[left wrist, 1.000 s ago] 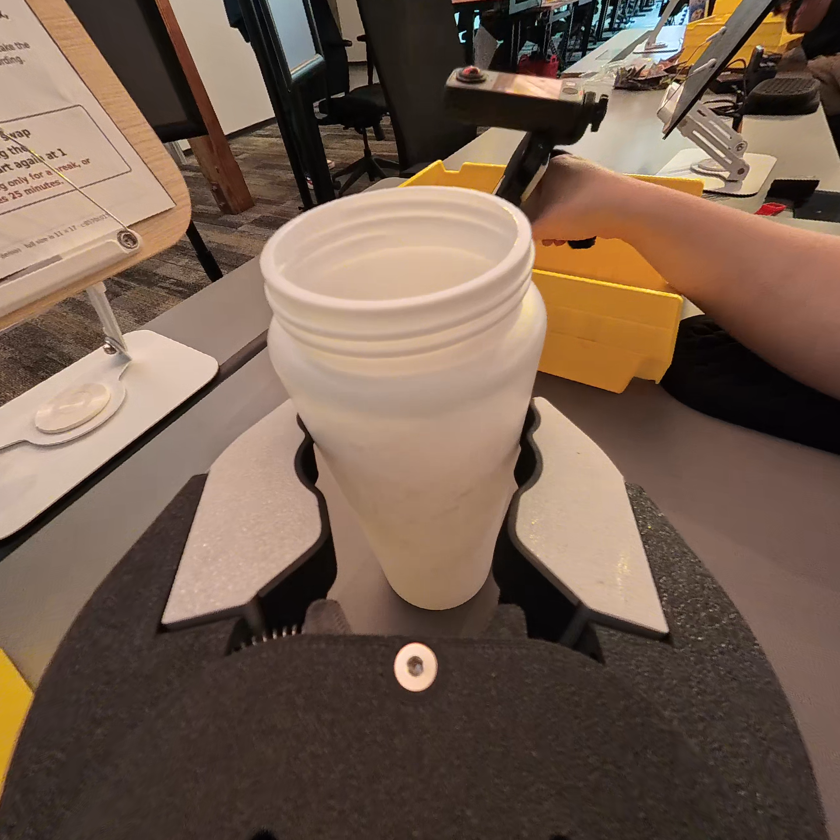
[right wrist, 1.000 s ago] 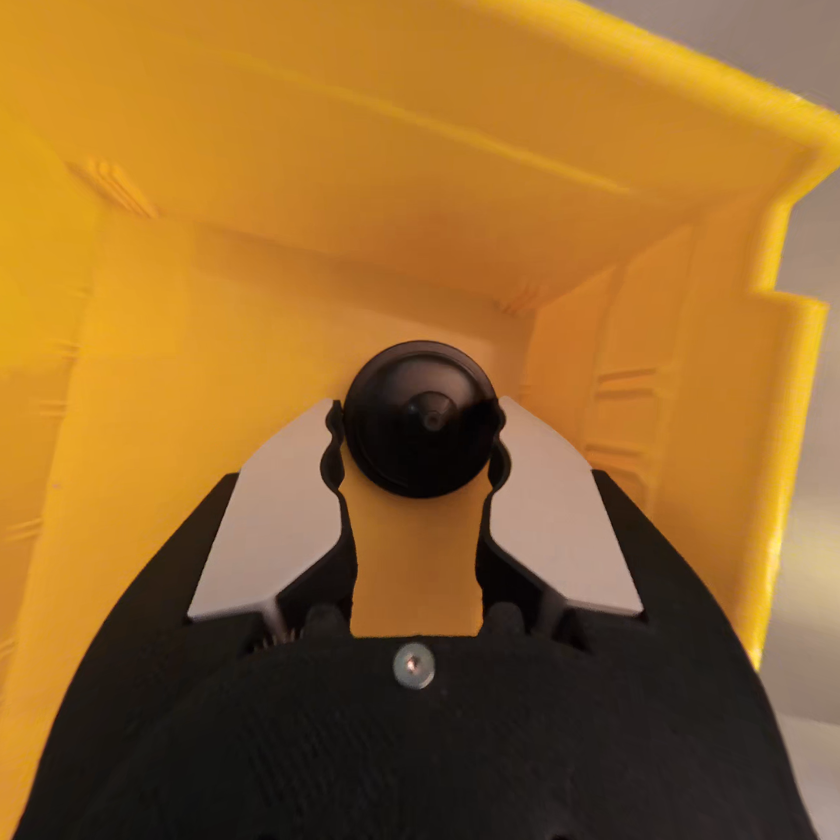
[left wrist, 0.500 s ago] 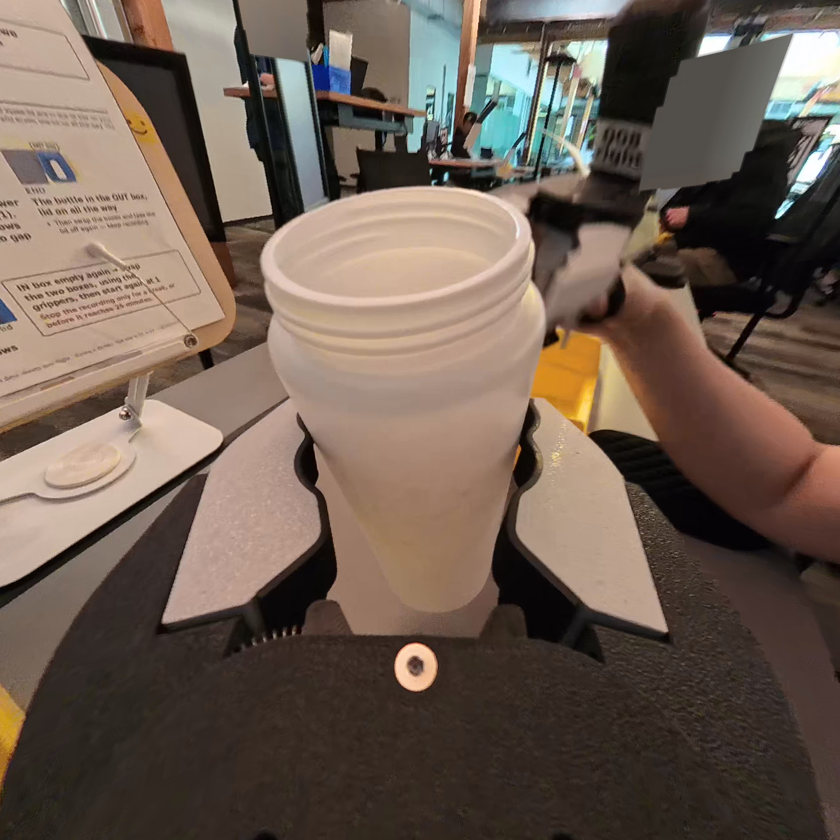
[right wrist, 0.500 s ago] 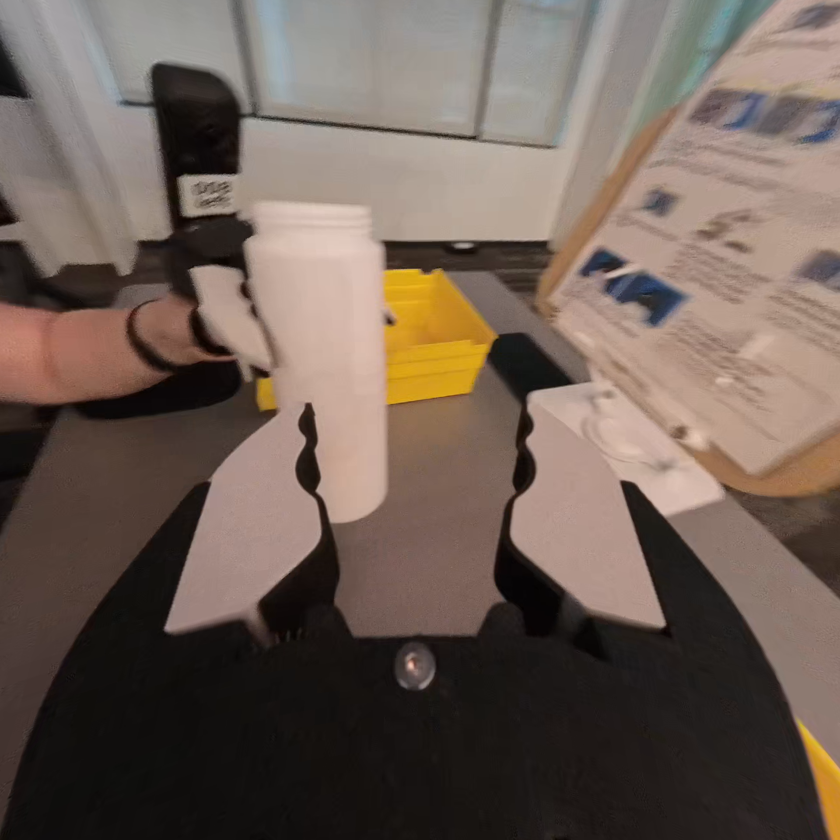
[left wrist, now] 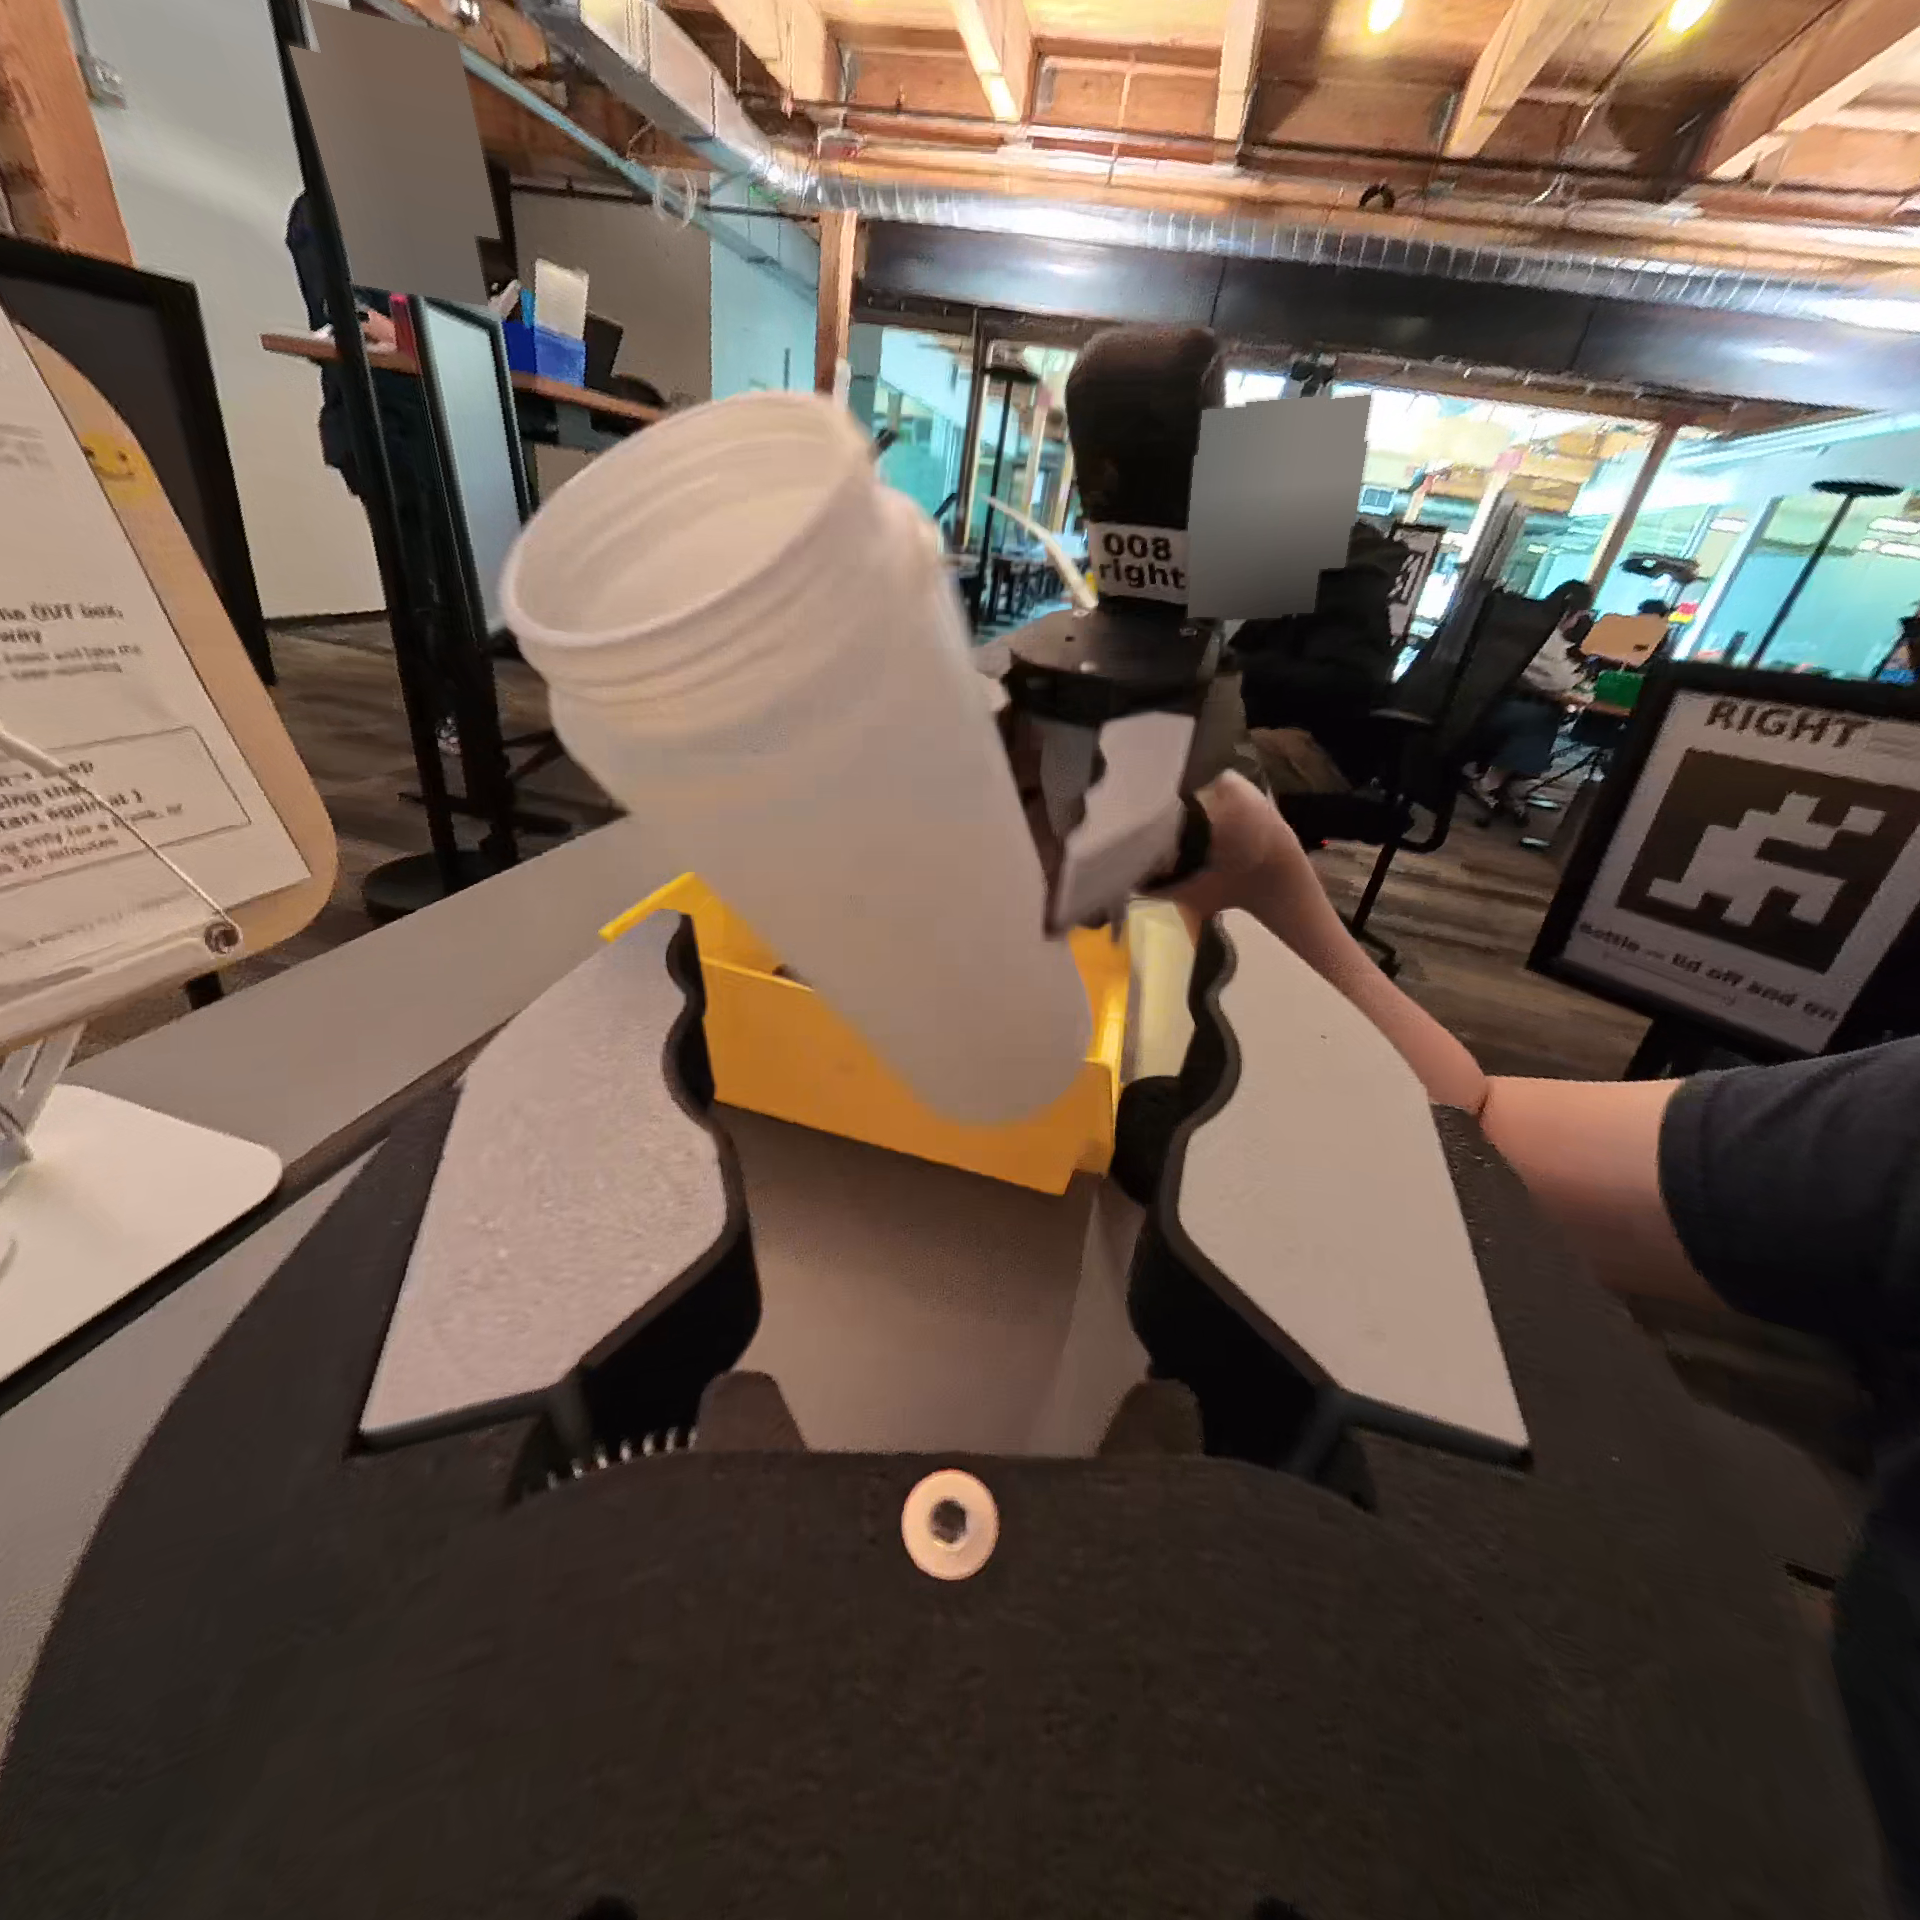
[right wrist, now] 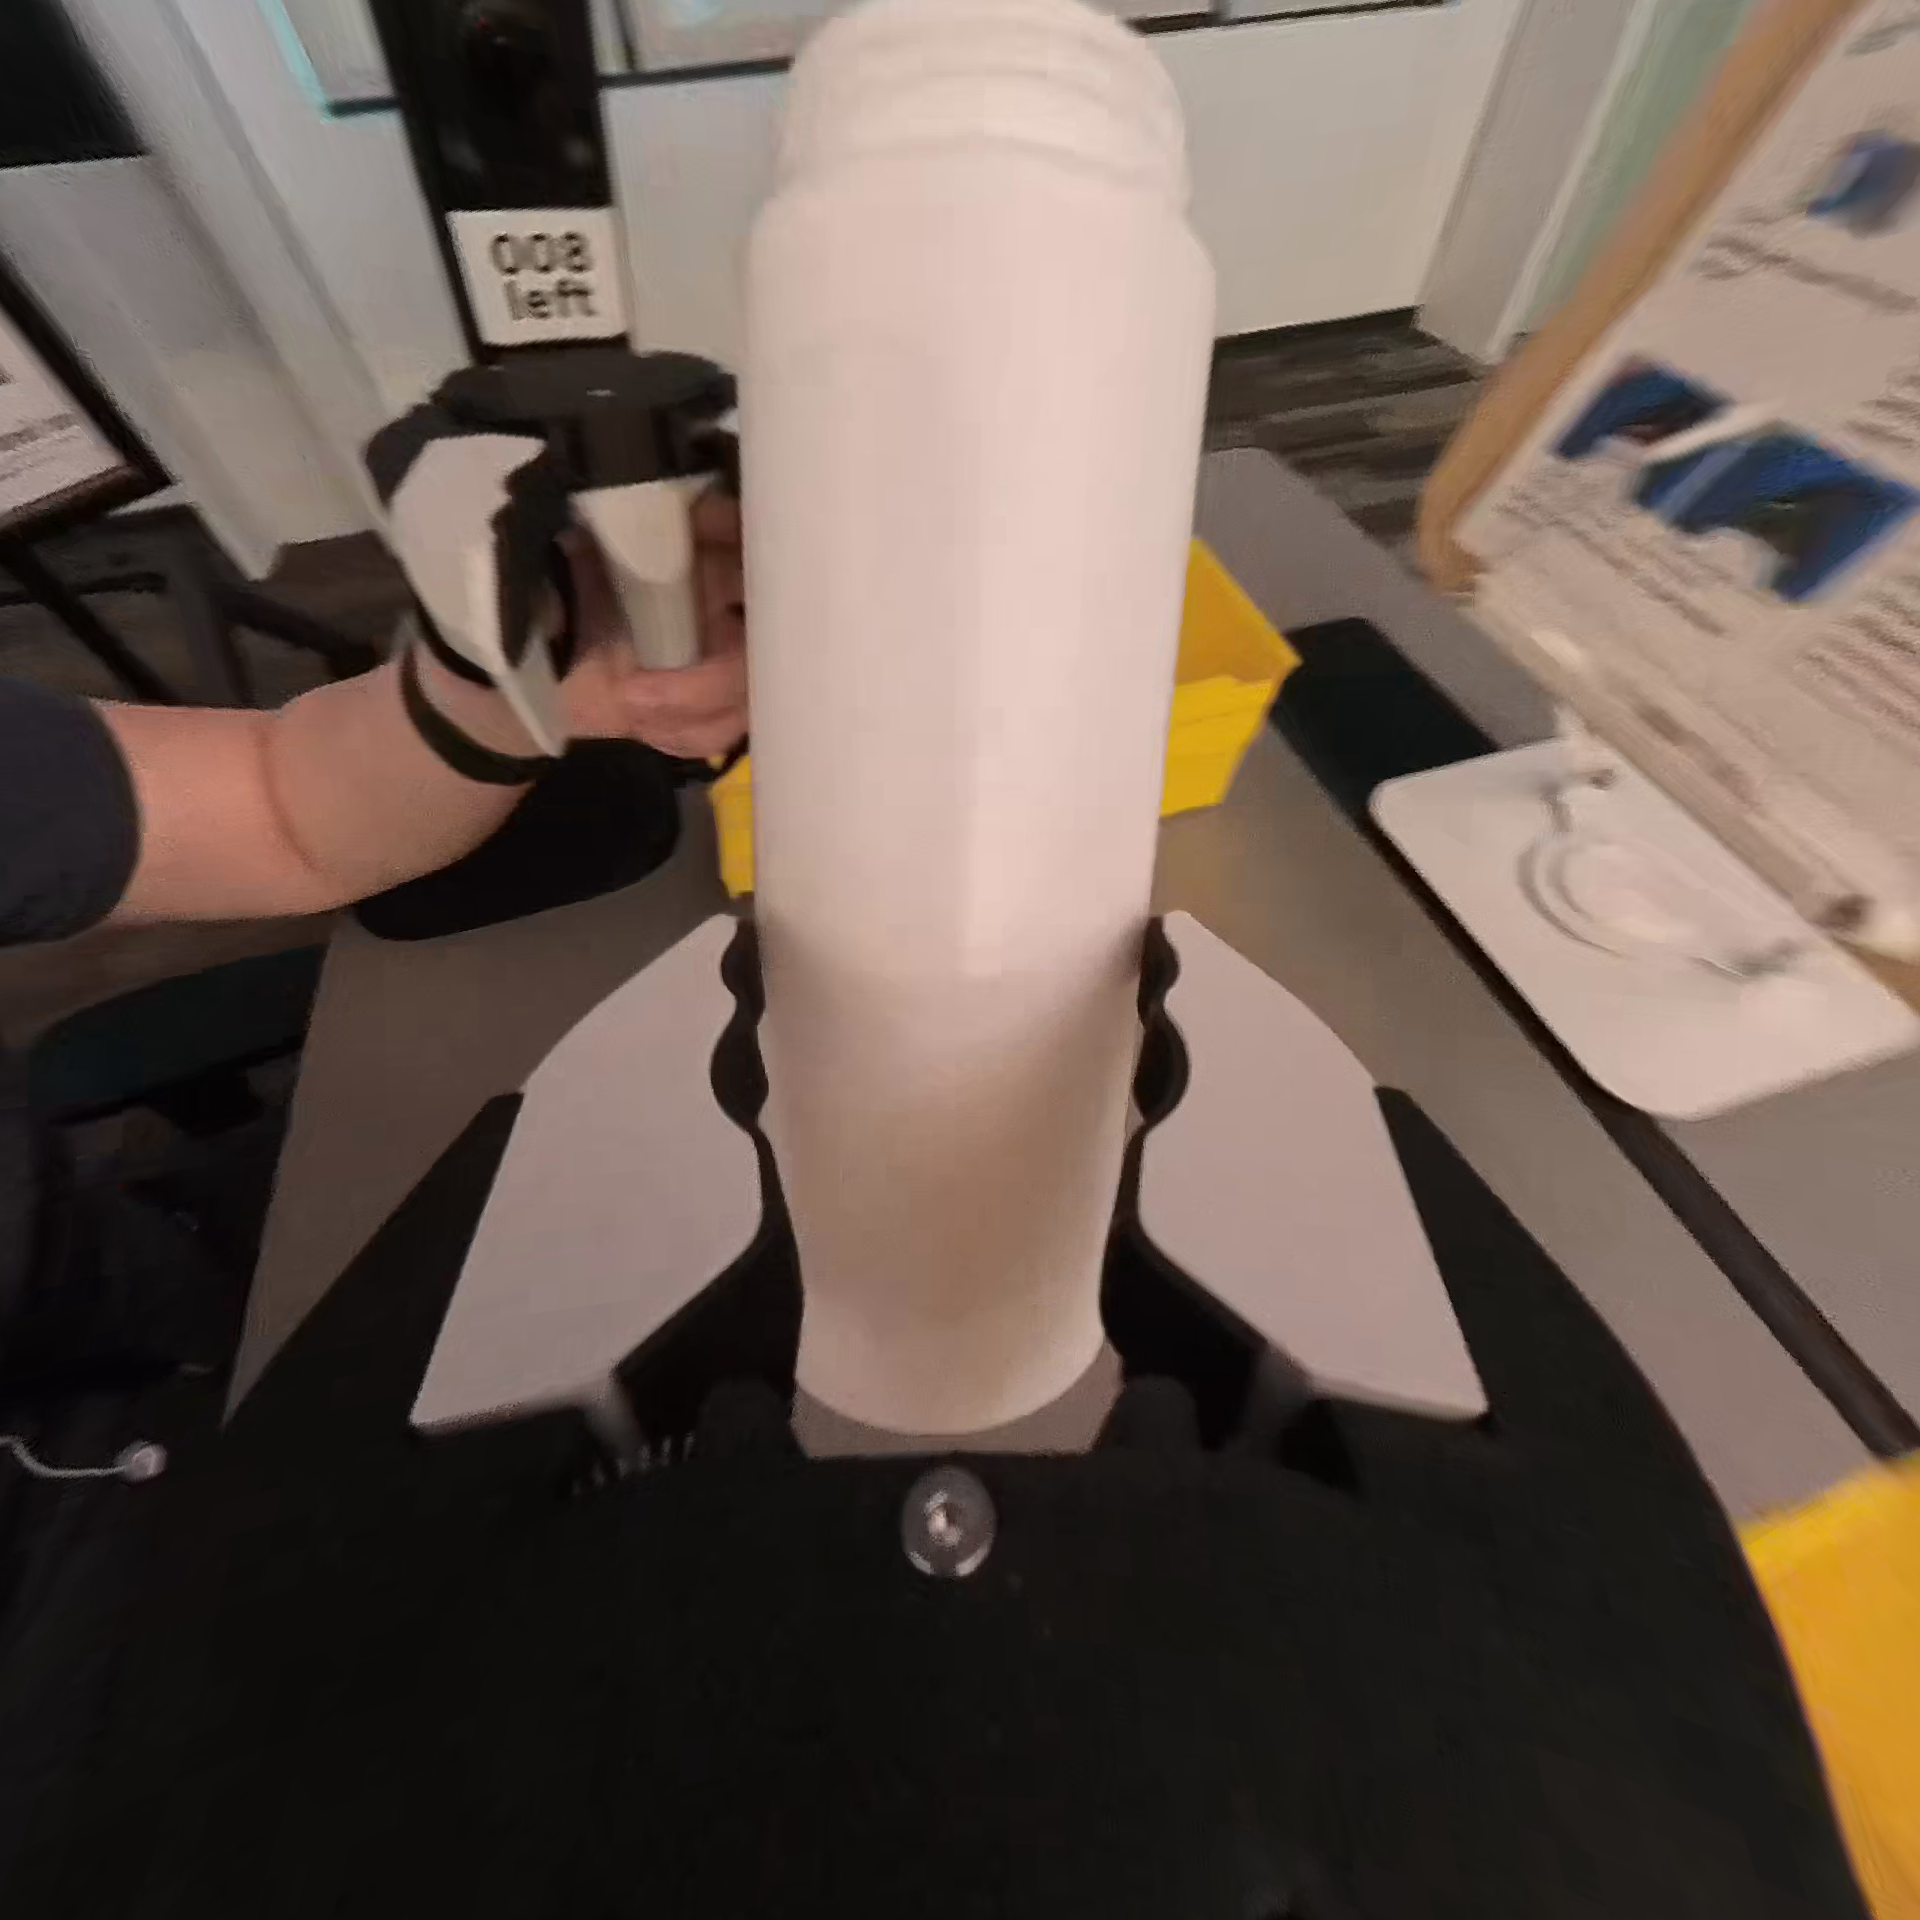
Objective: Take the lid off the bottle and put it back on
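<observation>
The white bottle [left wrist: 831,779] has no lid, and its threaded mouth is bare. In the left wrist view it hangs tilted above the yellow bin [left wrist: 831,1081], ahead of my left gripper [left wrist: 951,966], which is open and empty. My right gripper [left wrist: 1101,831] grips its lower part there. In the right wrist view the bottle [right wrist: 966,623] stands upright between my right gripper's [right wrist: 948,956] fingers, with both pads pressed on its sides. The left gripper [right wrist: 561,582] shows farther off on the left, clear of the bottle. No lid is in view.
A wooden board with an instruction sheet [left wrist: 104,727] stands on a white base [left wrist: 104,1195] at the left; it shows on the right in the right wrist view [right wrist: 1714,416]. A black framed sign [left wrist: 1766,862] stands at the right. A black pad [right wrist: 520,842] lies beside the yellow bin [right wrist: 1216,707].
My right gripper let go of a black lid in the yellow bin, came across and shut on the bottle. The bottle left my left gripper's grasp and now stands farther from it, tilted.
</observation>
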A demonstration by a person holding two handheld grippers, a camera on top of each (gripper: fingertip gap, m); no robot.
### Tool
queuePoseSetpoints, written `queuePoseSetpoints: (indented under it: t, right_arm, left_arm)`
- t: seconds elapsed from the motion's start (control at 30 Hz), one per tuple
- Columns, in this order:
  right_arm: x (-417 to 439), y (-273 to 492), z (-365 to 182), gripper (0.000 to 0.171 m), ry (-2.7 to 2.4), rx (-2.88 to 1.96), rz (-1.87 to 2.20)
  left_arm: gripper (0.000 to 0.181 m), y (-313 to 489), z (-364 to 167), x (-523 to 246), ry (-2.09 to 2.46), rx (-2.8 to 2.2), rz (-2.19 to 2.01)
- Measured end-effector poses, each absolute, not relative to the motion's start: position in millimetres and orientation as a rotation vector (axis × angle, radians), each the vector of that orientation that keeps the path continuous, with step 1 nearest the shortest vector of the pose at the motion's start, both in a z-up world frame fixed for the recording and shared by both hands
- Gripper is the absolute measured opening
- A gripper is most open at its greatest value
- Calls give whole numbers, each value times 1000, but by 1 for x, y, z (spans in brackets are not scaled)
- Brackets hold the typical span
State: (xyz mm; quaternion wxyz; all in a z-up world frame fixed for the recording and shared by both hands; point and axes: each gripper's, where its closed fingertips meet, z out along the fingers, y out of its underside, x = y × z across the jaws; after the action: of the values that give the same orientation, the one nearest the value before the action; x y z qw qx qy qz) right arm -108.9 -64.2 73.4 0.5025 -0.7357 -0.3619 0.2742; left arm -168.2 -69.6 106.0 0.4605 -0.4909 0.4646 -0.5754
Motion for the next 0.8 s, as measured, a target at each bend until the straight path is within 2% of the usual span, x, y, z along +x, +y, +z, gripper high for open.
queuePoseSetpoints:
  t: [0.1,0.23,0.33,0.4,0.53,0.7,0.8]
  right_arm:
    - [-1,-60,80,71,-511,-1972,410]
    - [110,-69,20,70,0,-2294,382]
    - [127,-70,-40,70,146,-2506,514]
    - [137,-70,-76,70,206,-2661,425]
    - [131,-79,-114,70,234,-2871,367]
    - [127,-85,-119,72,196,-2931,401]
    - [143,-84,-94,63,156,-2841,311]
  left_arm:
    - [86,-63,112,-177,1139,-1240,-1362]
    - [89,-47,104,-188,1173,-1351,-1202]
    - [91,-38,99,-196,1183,-1424,-1136]
    - [91,-31,98,-202,1170,-1448,-1108]
    - [90,-17,97,-212,1137,-1494,-1070]
    - [97,17,87,-241,1091,-1611,-798]
    - [95,54,75,-286,1017,-1754,-506]
